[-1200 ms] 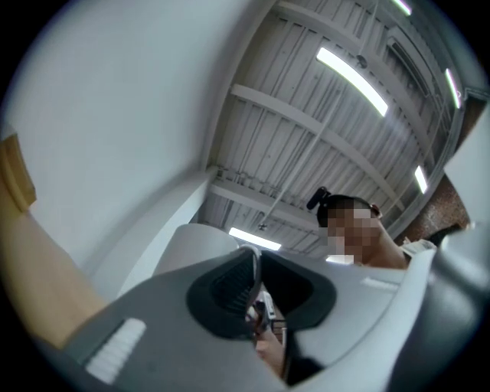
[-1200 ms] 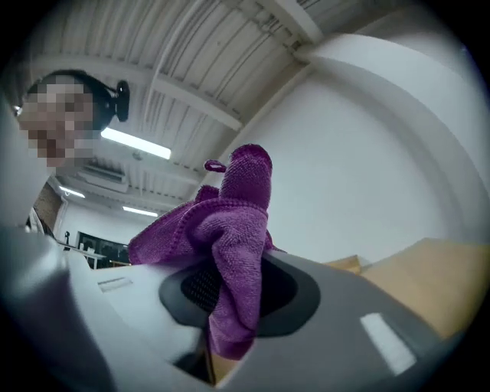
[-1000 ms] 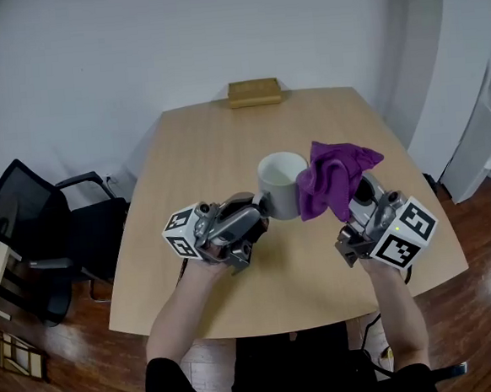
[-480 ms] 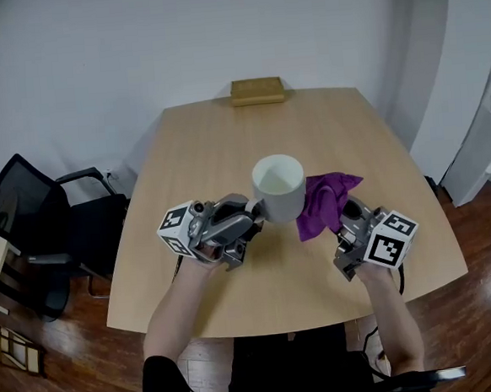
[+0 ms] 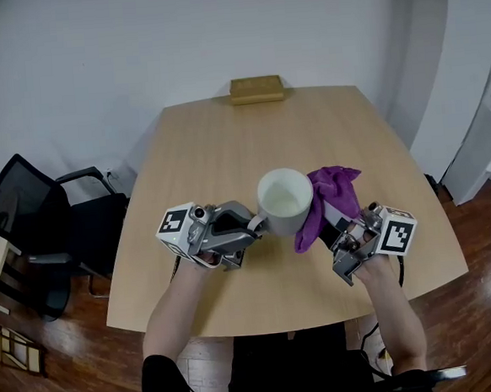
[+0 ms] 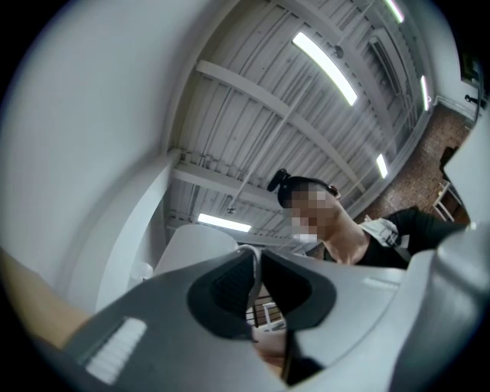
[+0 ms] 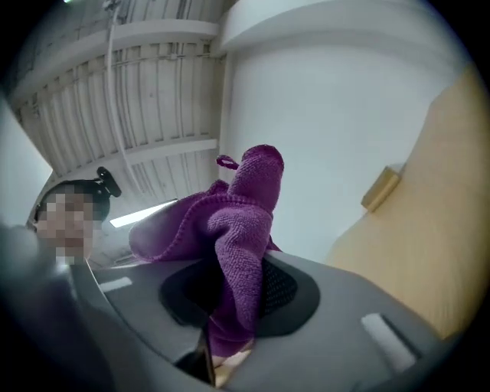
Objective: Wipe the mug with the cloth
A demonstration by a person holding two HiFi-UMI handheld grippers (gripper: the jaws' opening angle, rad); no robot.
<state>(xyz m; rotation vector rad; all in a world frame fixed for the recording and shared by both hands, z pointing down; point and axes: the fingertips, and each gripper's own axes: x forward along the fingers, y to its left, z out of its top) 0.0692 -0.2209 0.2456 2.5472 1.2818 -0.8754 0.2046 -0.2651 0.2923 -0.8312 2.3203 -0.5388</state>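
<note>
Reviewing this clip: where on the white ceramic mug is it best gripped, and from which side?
The handle, approached from the left of the white ceramic mug in the head view. The thin loop juts out there and fits between jaws; the left gripper is shut on it. That leaves the round wall free for the purple cloth.

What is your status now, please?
Left hand-held gripper shut on mug handle. Right hand-held gripper shut on purple cloth, beside mug. Brown block far off, no obstacle.
</note>
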